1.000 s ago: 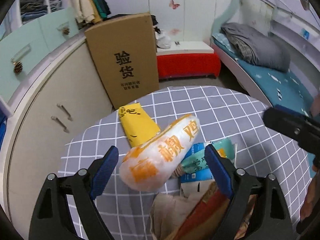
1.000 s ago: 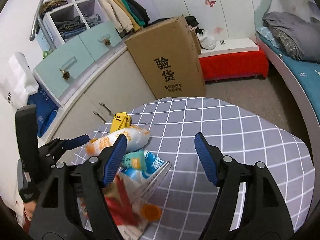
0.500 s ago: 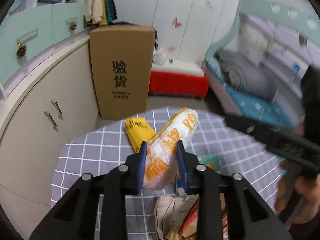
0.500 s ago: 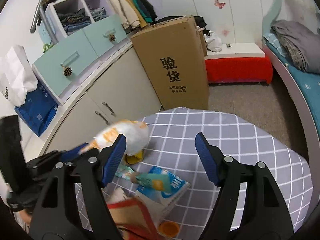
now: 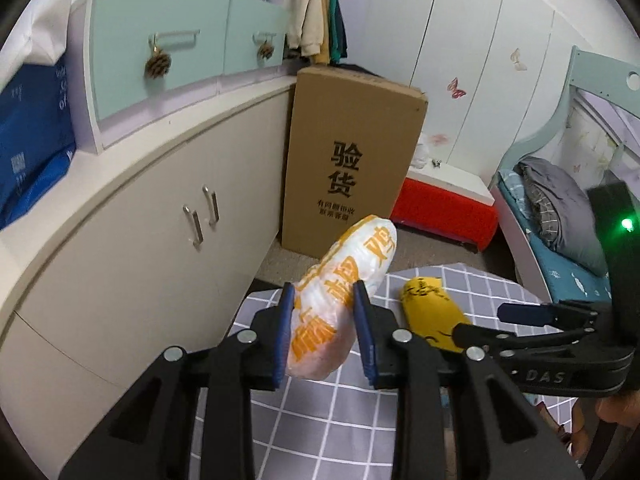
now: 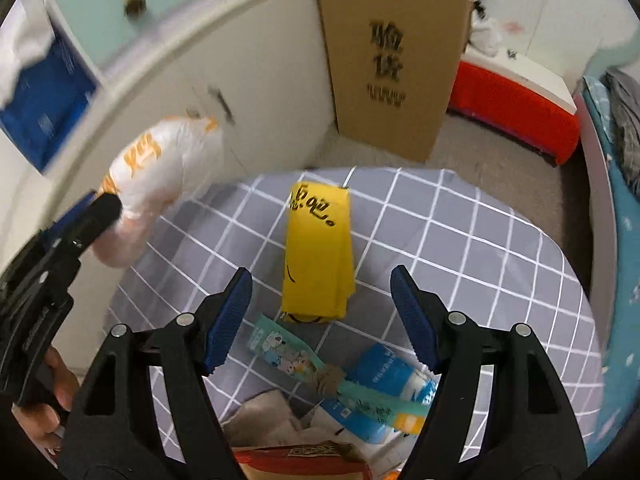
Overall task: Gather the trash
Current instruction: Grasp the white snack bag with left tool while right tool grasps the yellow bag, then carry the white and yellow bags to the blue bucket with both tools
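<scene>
Lifted off the table (image 5: 320,420), soft light bag (image 5: 340,300) sits pinched mid-body in left claw (image 5: 324,332); right claw (image 6: 320,312) gapes wide above yellow packet (image 6: 318,252).

Packet (image 6: 318,254) on table (image 6: 480,248), wrappers (image 6: 360,384) in front.

Crinkly glossy plastic bag (image 5: 344,300); matt yellow paper packet (image 6: 318,256); checked tablecloth (image 6: 460,248); plain brown cardboard box (image 5: 348,160).

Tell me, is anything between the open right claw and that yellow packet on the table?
Nothing visible. The right claw hangs open over the yellow packet, with only bare checked tablecloth around it.
</scene>
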Demonstrator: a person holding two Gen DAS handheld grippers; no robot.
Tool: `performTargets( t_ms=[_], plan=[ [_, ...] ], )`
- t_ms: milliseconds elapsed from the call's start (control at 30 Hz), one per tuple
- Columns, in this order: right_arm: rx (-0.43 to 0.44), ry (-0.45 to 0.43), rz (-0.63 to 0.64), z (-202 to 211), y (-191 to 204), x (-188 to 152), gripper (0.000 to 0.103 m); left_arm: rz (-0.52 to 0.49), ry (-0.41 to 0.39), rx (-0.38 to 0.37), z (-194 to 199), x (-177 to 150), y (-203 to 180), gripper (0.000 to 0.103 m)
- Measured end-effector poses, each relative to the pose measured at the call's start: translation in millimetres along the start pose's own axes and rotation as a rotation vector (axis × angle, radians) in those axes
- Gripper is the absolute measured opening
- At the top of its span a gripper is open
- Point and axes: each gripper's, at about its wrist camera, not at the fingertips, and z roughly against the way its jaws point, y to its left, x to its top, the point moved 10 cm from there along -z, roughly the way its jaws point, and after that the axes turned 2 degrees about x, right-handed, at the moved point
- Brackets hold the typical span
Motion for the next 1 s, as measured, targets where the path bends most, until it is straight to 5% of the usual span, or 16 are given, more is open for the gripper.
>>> performTargets(
  t_ms=[267, 333, 433, 767, 1000],
  plan=[
    [-0.015, 0.14, -0.011, -34.9, 0.3, 13.3, 0.07, -0.007, 0.029, -0.001, -20.5, -7.4, 3.4, 0.028],
    [0.006, 0.164, -0.011, -40.2, 3.1, 11.2, 0.043, -0.004, 0.031, -0.006, -20.4, -8.2, 1.3, 0.028],
    [0.006, 0.156, 0.01, -39.9, 4.8, 8.8, 0.04, -0.006, 0.027, -0.008, -16.4, -9.1, -3.2, 0.028],
    [0.002, -0.085, 0.022, 57.6, -8.0, 5.3, 0.037, -0.032, -0.061, -0.038, 42.0, 9.3, -45.8, 0.028],
    [0.01, -0.235, -0.03, 160.9, -63.1, -53.5, 0.038, -0.137, -0.099, -0.147, 106.8, -0.5, -149.9, 0.028]
  ],
)
